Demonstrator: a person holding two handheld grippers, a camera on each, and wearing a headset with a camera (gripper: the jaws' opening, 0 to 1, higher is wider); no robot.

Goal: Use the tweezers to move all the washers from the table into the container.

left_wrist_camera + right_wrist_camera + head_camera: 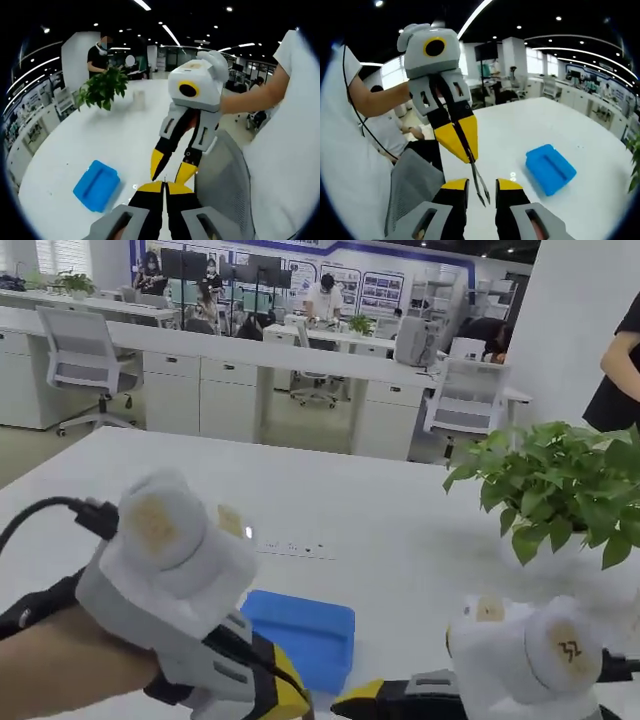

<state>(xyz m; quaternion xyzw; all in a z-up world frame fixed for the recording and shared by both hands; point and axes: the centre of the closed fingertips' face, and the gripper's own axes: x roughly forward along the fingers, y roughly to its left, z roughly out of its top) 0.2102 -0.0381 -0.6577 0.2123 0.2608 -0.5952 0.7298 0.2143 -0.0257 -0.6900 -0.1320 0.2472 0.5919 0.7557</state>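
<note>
Left gripper [463,146] clamps slim dark metal tweezers [479,187] at their upper end; right gripper [171,170] gapes, holding nothing. I judge the tweezers springy and slick: squeeze mid-arm.

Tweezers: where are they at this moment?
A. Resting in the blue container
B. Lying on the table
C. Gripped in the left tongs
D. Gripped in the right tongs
C: in the right gripper view the left tongs are shut on the tweezers, whose thin tips stick out past the yellow ends, while the right tongs stand open with nothing between them.
</note>
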